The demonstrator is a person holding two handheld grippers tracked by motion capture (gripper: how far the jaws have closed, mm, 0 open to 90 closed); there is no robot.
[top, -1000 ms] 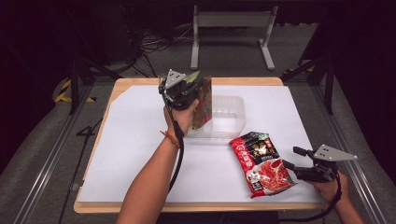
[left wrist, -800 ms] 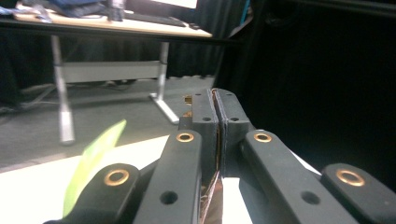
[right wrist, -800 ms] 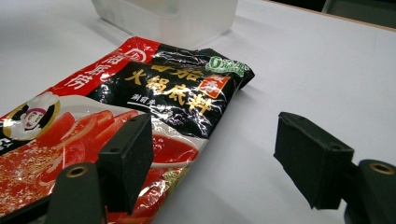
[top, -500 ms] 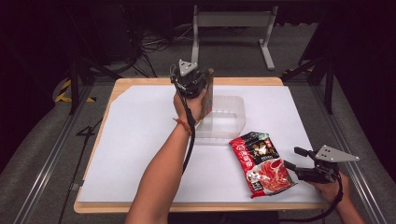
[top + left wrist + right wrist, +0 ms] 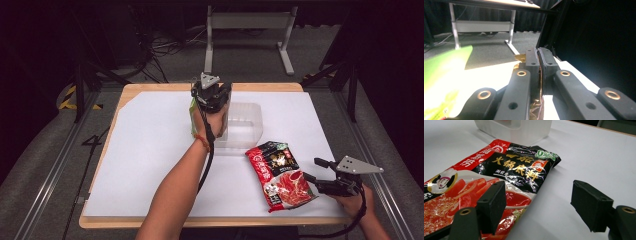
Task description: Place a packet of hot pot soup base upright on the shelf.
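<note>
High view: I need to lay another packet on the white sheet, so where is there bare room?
The widest bare patch is the white sheet left of the forearm. A smaller one lies right of the clear tub, above the right gripper. It is crowded mid-sheet, where the left gripper holds a green packet at the tub, with the red sauce packet below.

Glossy crinkled foil packet (image 5: 499,177) — translucent smooth plastic tub (image 5: 243,125) — matt white tabletop (image 5: 145,165).

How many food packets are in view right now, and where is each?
2. A green packet is pinched in the left gripper beside the clear plastic bin; a red-and-black soup-base packet lies flat by the right gripper. The bin could hide more.
</note>
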